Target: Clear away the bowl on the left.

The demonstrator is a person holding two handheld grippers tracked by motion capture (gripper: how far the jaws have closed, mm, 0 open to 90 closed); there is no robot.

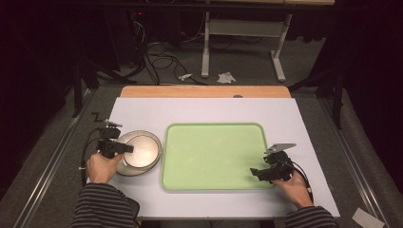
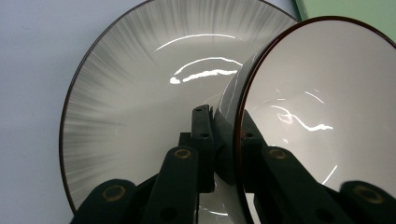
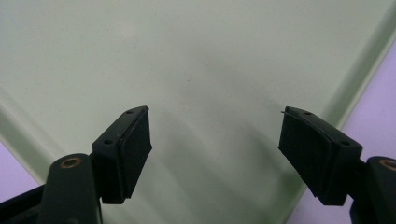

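A wide plate [image 1: 153, 160] [image 2: 130, 79] with grey streaks and a dark rim lies on the white mat at the left. A smaller white bowl [image 1: 137, 153] [image 2: 322, 93] with a dark rim stands tilted in it. My left gripper [image 1: 124, 148] [image 2: 225, 120] is shut on that bowl's near rim, one pad inside and one outside the wall. My right gripper [image 1: 256, 172] [image 3: 215, 135] hovers open over the near right corner of the pale green tray [image 1: 214, 154] [image 3: 196, 56], with nothing between its pads.
The tray sits in the middle of a white mat [image 1: 209, 111] on a wooden table [image 1: 204, 91]. Beyond the table are a grey floor, cables and a white desk frame [image 1: 242, 28]. Metal rails run along both sides.
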